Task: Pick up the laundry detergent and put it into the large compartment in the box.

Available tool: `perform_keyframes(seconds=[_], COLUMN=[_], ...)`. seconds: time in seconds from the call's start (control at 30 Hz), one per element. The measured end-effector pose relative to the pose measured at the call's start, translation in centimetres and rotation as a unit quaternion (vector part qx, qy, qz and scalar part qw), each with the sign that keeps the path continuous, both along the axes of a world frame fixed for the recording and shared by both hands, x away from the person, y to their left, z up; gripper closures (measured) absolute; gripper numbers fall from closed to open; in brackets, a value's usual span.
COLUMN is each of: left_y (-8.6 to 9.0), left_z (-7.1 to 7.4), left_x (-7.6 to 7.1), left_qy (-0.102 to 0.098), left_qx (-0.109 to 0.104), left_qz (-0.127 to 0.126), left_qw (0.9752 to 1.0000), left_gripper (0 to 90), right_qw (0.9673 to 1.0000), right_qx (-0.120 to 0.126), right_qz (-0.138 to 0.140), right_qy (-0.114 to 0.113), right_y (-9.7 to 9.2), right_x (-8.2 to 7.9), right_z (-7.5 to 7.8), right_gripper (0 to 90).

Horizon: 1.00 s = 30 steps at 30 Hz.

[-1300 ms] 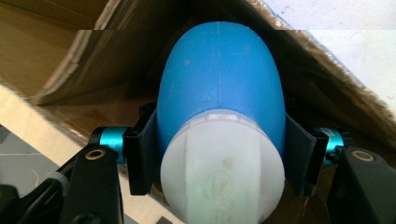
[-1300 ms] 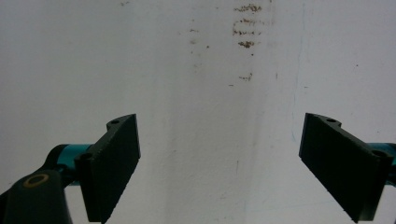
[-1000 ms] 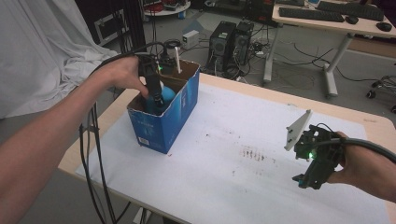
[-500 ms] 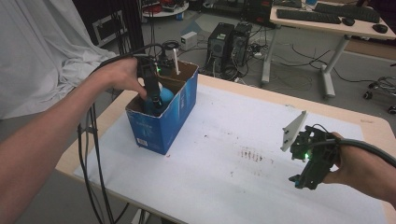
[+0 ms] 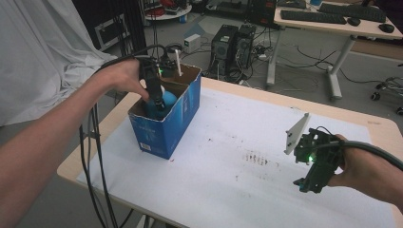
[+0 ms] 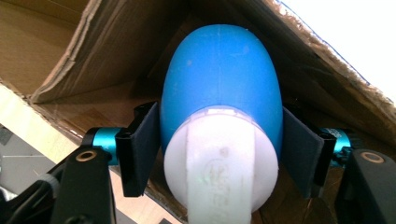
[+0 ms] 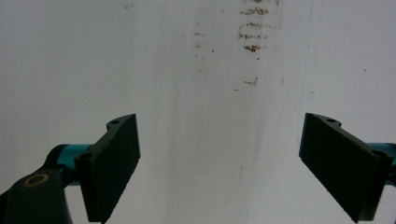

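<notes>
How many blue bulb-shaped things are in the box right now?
1. One blue bulb with a white cap sits between the left gripper jaws, which have just been opening, inside the box. More may be hidden below.

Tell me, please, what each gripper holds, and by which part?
Nothing is held: the left gripper, jaws just opening, flanks the blue bulb in the box without pressing; the right gripper is open.
</notes>
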<state>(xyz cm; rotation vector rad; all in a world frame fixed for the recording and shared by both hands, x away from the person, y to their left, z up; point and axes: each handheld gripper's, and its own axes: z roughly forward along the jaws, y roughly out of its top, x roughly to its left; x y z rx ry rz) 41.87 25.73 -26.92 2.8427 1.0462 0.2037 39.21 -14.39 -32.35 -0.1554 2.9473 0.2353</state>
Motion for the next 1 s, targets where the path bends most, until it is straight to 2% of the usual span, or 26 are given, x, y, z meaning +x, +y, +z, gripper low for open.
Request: perform_keyframes(seconds=[0.33, 0.5, 0.7, 0.8, 0.9, 1.0], left_y=[-0.1, -0.1, 0.0, -0.4, -1.0, -2.0], left_z=[0.0, 0.4, 1.6, 2.5, 3.4, 4.2], left_x=[0.0, -0.1, -0.1, -0.3, -0.5, -0.8], left_qy=[0.002, -0.004, -0.01, -0.021, -0.027, -0.03], left_qx=[0.003, -0.001, 0.0, 0.002, 0.0, 0.006], left_qz=[0.001, 0.002, -0.003, -0.005, -0.013, -0.029], left_qw=[1.0, 1.0, 0.9999, 0.9998, 0.9996, 0.9991], left_gripper=[28.2, 24.4, 22.3, 21.7, 20.7, 20.5], right_qw=[1.0, 1.0, 1.0, 1.0, 1.0, 1.0], right_qx=[0.001, 0.0, -0.001, 0.0, -0.001, -0.001], right_qz=[-0.005, -0.005, -0.004, -0.004, -0.004, -0.003], right_qy=[0.0, 0.001, 0.0, 0.0, 0.002, 0.002], right_y=[-0.2, -0.3, -0.2, -0.2, -0.2, -0.1], right_x=[-0.1, -0.1, -0.1, -0.1, -0.1, -0.1], right_z=[0.1, 0.1, 0.1, 0.1, 0.0, 0.0], right_gripper=[11.6, 11.6, 11.6, 11.6, 11.6, 11.6])
